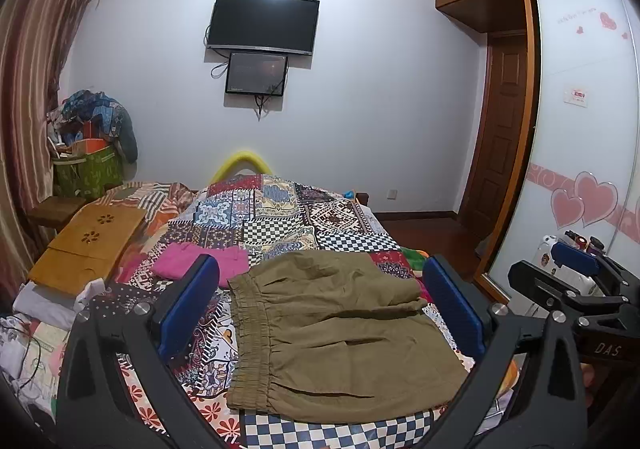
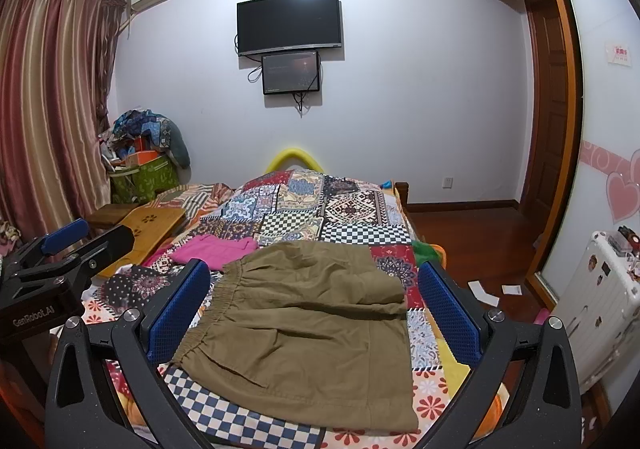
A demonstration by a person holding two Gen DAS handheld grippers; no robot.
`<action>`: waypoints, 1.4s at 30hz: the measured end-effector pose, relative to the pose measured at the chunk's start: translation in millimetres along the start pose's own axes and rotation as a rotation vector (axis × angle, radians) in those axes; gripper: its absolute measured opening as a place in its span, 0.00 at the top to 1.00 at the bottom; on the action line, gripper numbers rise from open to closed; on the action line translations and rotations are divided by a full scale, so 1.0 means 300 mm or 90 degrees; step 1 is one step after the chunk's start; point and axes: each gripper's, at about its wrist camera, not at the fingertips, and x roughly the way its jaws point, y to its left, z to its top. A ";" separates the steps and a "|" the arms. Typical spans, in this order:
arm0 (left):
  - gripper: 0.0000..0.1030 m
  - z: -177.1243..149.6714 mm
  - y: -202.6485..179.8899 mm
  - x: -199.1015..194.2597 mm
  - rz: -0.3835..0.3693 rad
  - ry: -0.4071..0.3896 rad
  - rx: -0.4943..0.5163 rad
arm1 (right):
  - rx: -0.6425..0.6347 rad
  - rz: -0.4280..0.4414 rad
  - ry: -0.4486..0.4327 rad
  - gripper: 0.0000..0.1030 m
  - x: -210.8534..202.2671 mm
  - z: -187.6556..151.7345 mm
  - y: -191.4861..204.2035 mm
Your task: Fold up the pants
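Olive-brown pants point(image 1: 332, 333) lie folded flat on the patchwork quilt, elastic waistband to the left; they also show in the right wrist view point(image 2: 308, 329). My left gripper point(image 1: 320, 309) is open and empty, held above the pants with its blue pads either side of them. My right gripper point(image 2: 316, 313) is open and empty, also above the pants. The right gripper shows at the right edge of the left wrist view point(image 1: 576, 269); the left gripper shows at the left edge of the right wrist view point(image 2: 64, 245).
A folded pink garment point(image 1: 200, 261) lies on the quilt point(image 1: 280, 217) behind the pants. A wooden lap tray point(image 1: 88, 245) sits on the bed's left side. A white suitcase point(image 2: 600, 297) and a wardrobe point(image 2: 600, 89) stand to the right.
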 end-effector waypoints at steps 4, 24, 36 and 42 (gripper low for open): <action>0.00 -0.003 0.003 0.005 0.000 0.005 -0.001 | 0.001 0.000 0.001 0.00 0.003 -0.002 0.003; 0.00 -0.078 0.136 0.232 0.054 0.102 0.014 | 0.010 -0.085 0.091 0.00 0.163 -0.083 -0.157; 0.10 -0.152 0.296 0.662 0.078 0.231 0.011 | 0.042 -0.113 0.225 0.01 0.474 -0.147 -0.364; 0.26 -0.227 0.334 0.894 0.075 0.313 0.032 | 0.049 -0.080 0.315 0.24 0.662 -0.214 -0.429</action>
